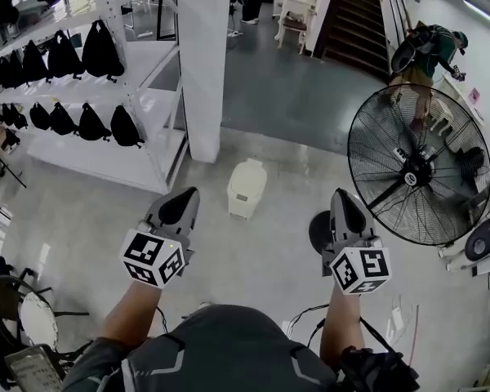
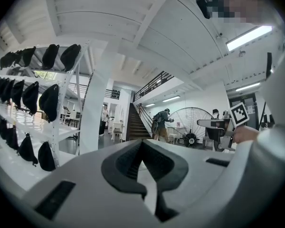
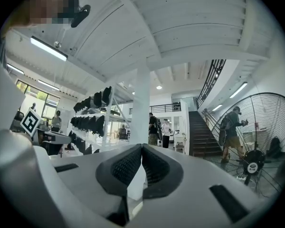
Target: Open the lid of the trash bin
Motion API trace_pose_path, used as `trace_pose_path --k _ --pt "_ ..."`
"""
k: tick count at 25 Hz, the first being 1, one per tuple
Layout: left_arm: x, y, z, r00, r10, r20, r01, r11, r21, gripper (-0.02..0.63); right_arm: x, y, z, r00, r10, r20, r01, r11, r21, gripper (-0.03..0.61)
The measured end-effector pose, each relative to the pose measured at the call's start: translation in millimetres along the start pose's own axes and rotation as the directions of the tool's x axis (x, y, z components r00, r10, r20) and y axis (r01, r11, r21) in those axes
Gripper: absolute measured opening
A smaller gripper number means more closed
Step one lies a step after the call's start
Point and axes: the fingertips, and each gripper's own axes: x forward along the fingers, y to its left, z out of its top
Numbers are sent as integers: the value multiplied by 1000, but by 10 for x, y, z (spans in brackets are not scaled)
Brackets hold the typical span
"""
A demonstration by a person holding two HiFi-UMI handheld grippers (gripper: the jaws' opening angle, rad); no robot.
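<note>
Jaws closed and empty, the left hand-held gripper (image 1: 178, 204) and right hand-held gripper (image 1: 348, 209) flank the small cream plastic trash bin (image 1: 247, 188), apparently lined up to reach its shut lid.

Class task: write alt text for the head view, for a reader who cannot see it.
A person, seen from above, holds the left gripper and the right gripper out toward a small white trash bin, lid closed, near a white pillar. A large black fan stands at right, shelves of black bags at left.
</note>
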Motion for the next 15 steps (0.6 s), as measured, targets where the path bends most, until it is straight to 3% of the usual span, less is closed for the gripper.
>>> trace_pose_path --k 9,15 --pt "-10 329 -194 998 -54 -9 54 998 -24 8 210 372 -153 1000 -7 -23 6 1000 -22 26" --pt "132 487 -276 998 -61 -25 61 998 -9 8 523 392 -273 999 14 -37 -15 999 -30 26"
